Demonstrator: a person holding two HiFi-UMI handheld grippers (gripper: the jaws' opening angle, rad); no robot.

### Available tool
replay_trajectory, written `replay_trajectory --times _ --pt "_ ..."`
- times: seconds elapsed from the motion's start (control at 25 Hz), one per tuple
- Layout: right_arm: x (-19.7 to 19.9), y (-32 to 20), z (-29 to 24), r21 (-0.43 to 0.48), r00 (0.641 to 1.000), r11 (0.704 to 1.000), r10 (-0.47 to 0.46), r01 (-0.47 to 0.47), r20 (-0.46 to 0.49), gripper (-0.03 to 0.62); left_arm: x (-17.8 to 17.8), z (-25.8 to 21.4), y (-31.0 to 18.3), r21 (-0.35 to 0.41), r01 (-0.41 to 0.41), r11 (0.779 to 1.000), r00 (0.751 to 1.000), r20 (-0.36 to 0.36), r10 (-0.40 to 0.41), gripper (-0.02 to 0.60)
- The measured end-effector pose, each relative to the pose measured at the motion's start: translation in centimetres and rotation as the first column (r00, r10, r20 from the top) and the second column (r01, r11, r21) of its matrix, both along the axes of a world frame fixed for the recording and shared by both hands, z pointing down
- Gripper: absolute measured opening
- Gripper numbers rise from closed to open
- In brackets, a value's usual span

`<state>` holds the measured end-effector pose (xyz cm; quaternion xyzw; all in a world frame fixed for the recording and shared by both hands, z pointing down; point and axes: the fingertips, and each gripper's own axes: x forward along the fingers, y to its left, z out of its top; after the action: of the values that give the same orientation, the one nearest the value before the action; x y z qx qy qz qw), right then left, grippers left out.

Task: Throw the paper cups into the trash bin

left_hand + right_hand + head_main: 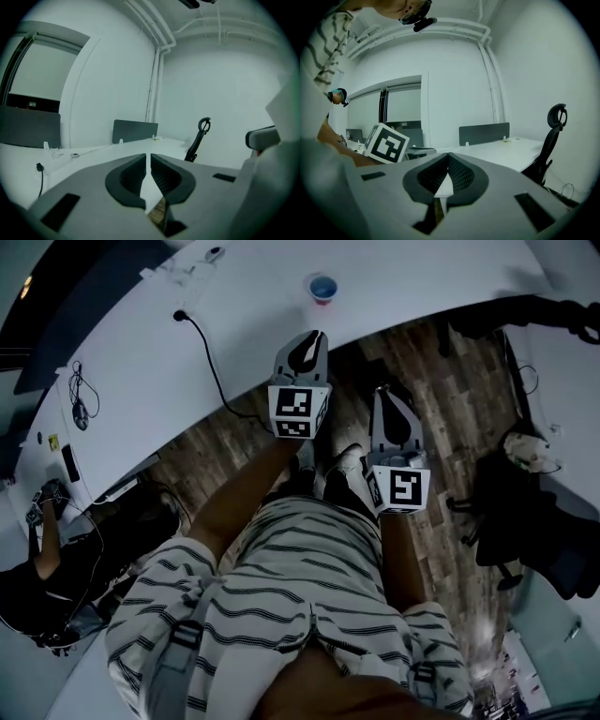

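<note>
I'd say the left gripper (314,337) should spread its jaws before it reaches the paper cup (322,287), come in level round the cup's side and close softly so the thin wall doesn't buckle. Both pairs of jaws are pressed together and hold nothing. The right gripper (384,395) is over the wooden floor (441,409). The cup stands upright on the white worktop (253,315), just beyond the left tips. No trash bin shows.
</note>
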<state>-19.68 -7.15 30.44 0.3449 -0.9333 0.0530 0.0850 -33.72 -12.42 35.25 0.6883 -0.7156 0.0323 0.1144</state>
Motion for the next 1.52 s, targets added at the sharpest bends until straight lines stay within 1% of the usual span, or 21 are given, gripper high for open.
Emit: replay_trajectory --times 0.16,0.28,0.4,0.56,0.72,0.96,1.04,1.2,1.36,1.52 --pt "0.0 -0.5 1.3 -0.005 1.0 1.0 -0.006 0.006 -0.024 0.009 -1.0 2.1 -1.7 -0.015 0.012 1.0 1.0 0.005 -0.012 0.033" --pt "0.1 -0.7 2.1 -0.017 1.0 1.0 -0.002 0.001 -0.03 0.009 -1.5 3.9 -2.5 -0.036 0.016 0.999 1.0 -0.003 -0.016 0.08" --pt "0.3 -1.1 2.9 -0.03 1.0 1.0 0.002 -0.003 -0.025 0.009 -1.8 5.6 -3.5 -0.058 0.024 0.998 1.0 -0.003 -0.025 0.098" --pt "0.7 -1.7 3.2 -0.039 1.0 0.999 0.005 -0.006 -0.029 0.009 -2.0 7.8 -5.0 -0.083 0.034 0.996 0.999 0.005 -0.033 0.145" --pt "1.1 -1.9 3.5 -0.042 1.0 0.999 0.011 -0.012 -0.027 0.009 -2.9 9.3 -6.7 -0.085 0.054 0.995 0.998 0.012 -0.054 0.178" --pt "1.9 -1.9 4.7 -0.057 0.998 0.998 0.026 -0.029 -0.049 0.009 -4.7 11.5 -8.6 -0.082 0.109 0.991 0.994 0.005 -0.109 0.263" --pt "2.0 -1.8 5.0 -0.065 0.998 0.997 0.031 -0.035 -0.055 0.009 -5.1 12.5 -9.3 -0.092 0.116 0.989 0.993 0.005 -0.116 0.27" --pt "2.1 -1.9 5.6 -0.077 0.998 0.996 0.032 -0.036 -0.056 0.009 -5.3 14.3 -10.5 -0.133 0.112 0.985 0.993 0.045 -0.106 0.284" --pt "2.4 -2.0 6.2 -0.115 0.998 0.992 0.043 -0.048 -0.044 0.009 -5.7 15.8 -11.4 -0.161 0.122 0.979 0.992 0.047 -0.116 0.299" --pt "2.5 -2.1 6.5 -0.118 0.997 0.991 0.052 -0.058 -0.051 0.009 -5.8 16.7 -12.8 -0.178 0.111 0.978 0.993 0.069 -0.1 0.31"
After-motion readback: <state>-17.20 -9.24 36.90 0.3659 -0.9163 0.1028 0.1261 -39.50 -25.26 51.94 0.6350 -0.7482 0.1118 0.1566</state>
